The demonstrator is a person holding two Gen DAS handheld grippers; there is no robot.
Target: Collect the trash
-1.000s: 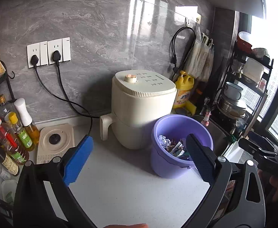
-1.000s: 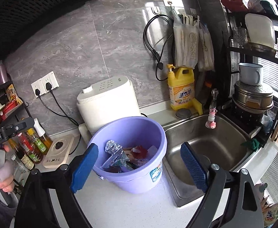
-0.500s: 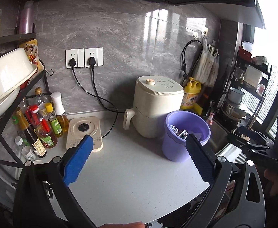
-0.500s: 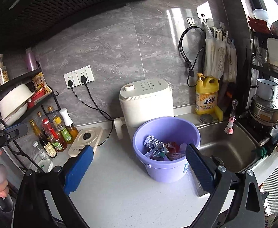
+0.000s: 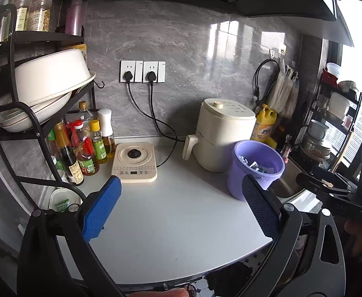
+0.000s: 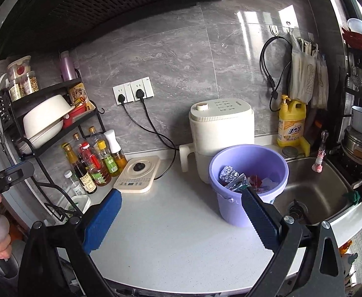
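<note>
A purple bucket [image 5: 255, 168] stands on the grey countertop [image 5: 176, 222] beside the sink; it also shows in the right wrist view [image 6: 245, 198]. It holds trash: a foil ball [image 6: 228, 174] and several wrappers [image 6: 257, 183]. My left gripper [image 5: 181, 208] is open and empty, held back above the counter's front edge. My right gripper [image 6: 181, 215] is open and empty, also back from the bucket, which sits just behind its right finger [image 6: 260, 217].
A cream air fryer [image 6: 220, 133] stands behind the bucket. A cream induction plate [image 6: 138, 175] and several sauce bottles [image 6: 94, 163] under a black rack [image 6: 52, 123] are at the left. A steel sink [image 6: 312, 193] and yellow detergent bottle [image 6: 291, 123] are at the right.
Both grippers have pulled back and away from the bucket, so more of the counter and left rack is in view. Both stay open and empty.
</note>
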